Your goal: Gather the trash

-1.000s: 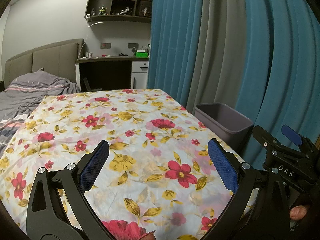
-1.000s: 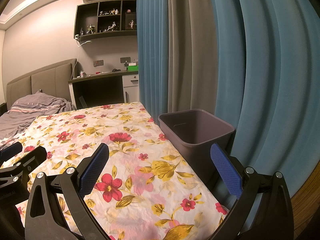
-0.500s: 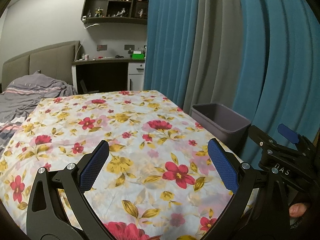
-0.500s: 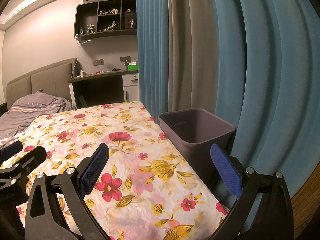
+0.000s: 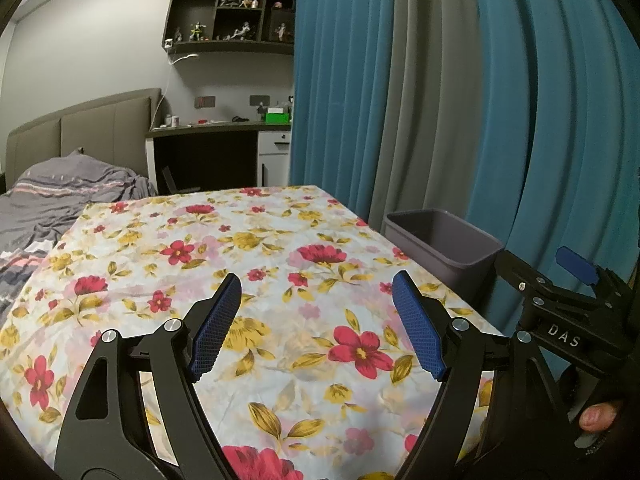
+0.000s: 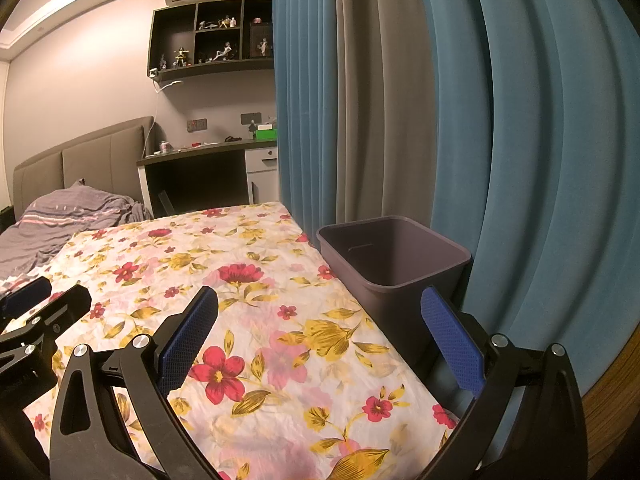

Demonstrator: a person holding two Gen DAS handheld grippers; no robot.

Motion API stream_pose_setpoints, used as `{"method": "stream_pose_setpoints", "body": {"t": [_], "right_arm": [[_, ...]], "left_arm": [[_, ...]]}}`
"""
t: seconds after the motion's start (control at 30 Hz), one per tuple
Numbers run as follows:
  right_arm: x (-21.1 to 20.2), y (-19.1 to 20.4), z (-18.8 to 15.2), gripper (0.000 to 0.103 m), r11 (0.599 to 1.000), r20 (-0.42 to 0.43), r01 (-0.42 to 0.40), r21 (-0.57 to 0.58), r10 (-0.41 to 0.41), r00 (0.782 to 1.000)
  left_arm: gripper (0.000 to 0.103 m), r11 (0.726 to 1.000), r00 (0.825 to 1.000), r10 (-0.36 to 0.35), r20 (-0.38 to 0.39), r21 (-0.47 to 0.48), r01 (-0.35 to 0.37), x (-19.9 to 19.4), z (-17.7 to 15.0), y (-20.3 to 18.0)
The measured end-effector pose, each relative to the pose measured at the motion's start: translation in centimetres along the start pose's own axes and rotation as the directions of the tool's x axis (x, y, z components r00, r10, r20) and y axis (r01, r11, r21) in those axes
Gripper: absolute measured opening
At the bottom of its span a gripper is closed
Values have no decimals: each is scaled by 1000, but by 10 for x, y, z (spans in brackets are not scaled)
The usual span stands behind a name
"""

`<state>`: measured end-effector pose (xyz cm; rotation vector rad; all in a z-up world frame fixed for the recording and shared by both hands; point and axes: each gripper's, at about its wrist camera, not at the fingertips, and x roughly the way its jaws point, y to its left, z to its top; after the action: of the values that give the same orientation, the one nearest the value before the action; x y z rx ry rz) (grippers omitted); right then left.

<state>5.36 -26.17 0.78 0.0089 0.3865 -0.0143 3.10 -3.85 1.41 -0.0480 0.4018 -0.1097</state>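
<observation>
1. Bedding (image 5: 60,200): grey, striped and rumpled, lying at 9 o'clock in the left wrist view, against a padded headboard (image 5: 104,128).
2. Floral cloth (image 5: 280,280): covers the flat surface below both grippers; red and yellow flowers on white. No loose item can be made out on it.
3. Left gripper (image 5: 316,320): poised over the cloth, blue pads apart with only the cloth seen between them. Its jaws have just been closing partway; nothing is gripped.
4. Right gripper (image 6: 320,340): jaws spread wide and holding nothing. Its left pad sits over the cloth; its right pad overlaps the bin's near corner in the view, contact not confirmed.
5. Bin (image 6: 396,256): dark grey, rectangular, upright, at 1 o'clock from the right gripper, just beside the cloth's right edge. The visible interior looks empty.
6. Curtains (image 6: 520,160): teal and grey, hanging behind the bin at 3 o'clock.
</observation>
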Motion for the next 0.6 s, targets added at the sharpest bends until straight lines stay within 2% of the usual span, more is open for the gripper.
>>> {"method": "stream_pose_setpoints", "body": {"t": [0.37,0.6], "right_arm": [[-1,2,1,97,1000,0,0,1,0,1000],[-1,2,1,97,1000,0,-2,1,2,1000]], "left_arm": [[77,1000,1000,3,-1,3,-3,0,-1,1],[83,1000,1000,18,9,5,-18,-5,-1,0]]}}
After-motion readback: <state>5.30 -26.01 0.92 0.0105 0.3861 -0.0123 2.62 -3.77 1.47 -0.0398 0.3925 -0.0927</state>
